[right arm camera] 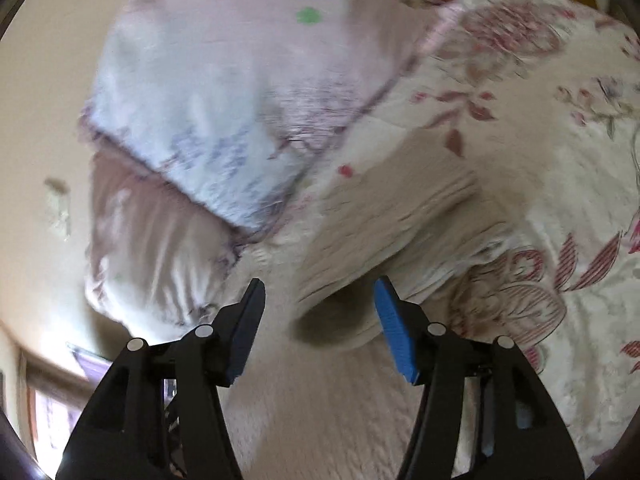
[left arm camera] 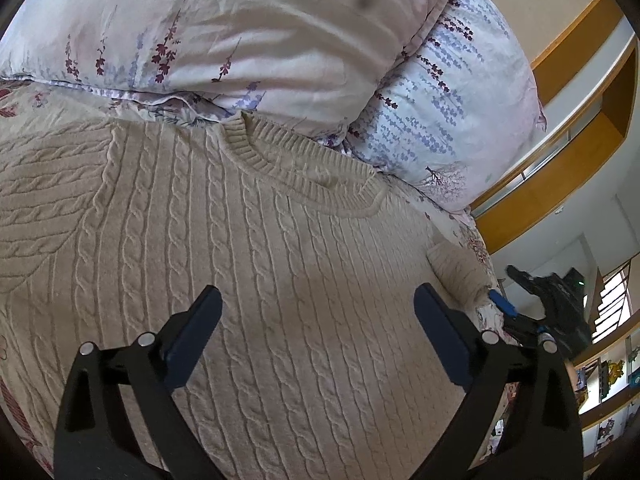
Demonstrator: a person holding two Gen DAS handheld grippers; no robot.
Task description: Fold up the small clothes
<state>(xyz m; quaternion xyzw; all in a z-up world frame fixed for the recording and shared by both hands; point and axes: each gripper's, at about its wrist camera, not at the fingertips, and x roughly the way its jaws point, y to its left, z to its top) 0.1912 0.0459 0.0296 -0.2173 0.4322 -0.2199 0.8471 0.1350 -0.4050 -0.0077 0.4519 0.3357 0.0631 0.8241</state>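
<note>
1. From the left wrist camera we look down and forward, close over the sweater [left arm camera: 224,248], toward its collar and the pillows [left arm camera: 280,40] beyond.
2. At that view's right edge we see the right gripper [left arm camera: 520,300] beside the bed's side.
3. From the right wrist camera, blurred, we look from the sweater's side [right arm camera: 380,232] across the bedspread [right arm camera: 540,140], close above it.
4. Both views share the sweater, the pillows [right arm camera: 200,120] and the bed.

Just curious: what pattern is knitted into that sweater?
Beige cable knit on the sweater, with a ribbed collar; clearest in the left wrist view.
</note>
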